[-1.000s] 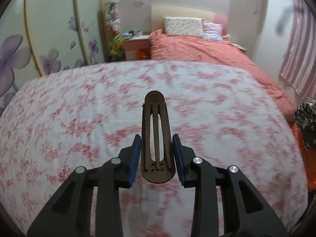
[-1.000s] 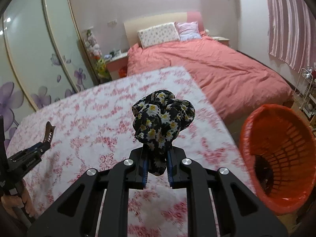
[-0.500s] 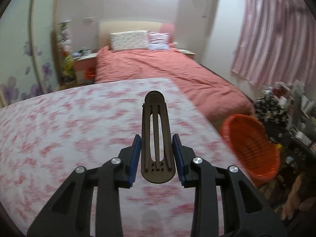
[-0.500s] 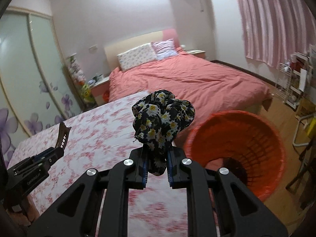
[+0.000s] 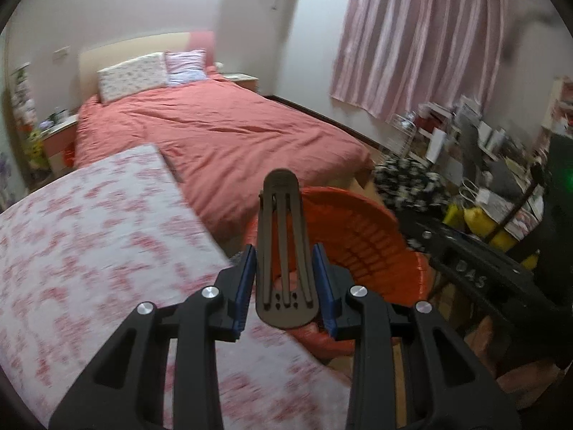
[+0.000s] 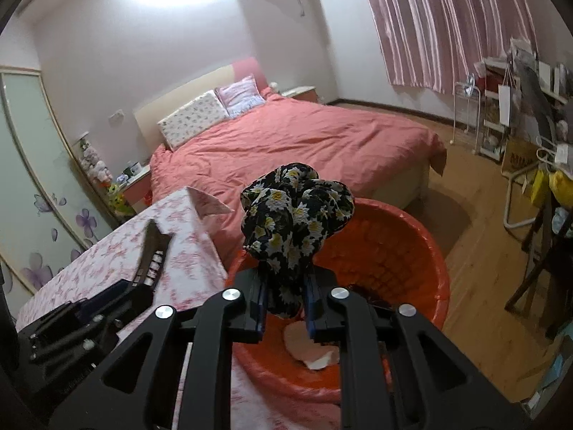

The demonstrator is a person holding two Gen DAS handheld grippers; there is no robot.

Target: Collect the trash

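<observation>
We hold the right tool (image 6: 284, 308) above the orange basket (image 6: 422, 251), its jaws opening with the black daisy-print cloth bundle (image 6: 295, 215) still between the pads. Our left tool (image 5: 284, 286) grips a brown slotted plastic piece (image 5: 284, 251), poised just over the basket's near rim beside the floral-covered table (image 5: 89, 251). Pale scraps (image 6: 311, 347) lie inside the basket. The red bed (image 6: 293, 143) stands beyond the basket.
</observation>
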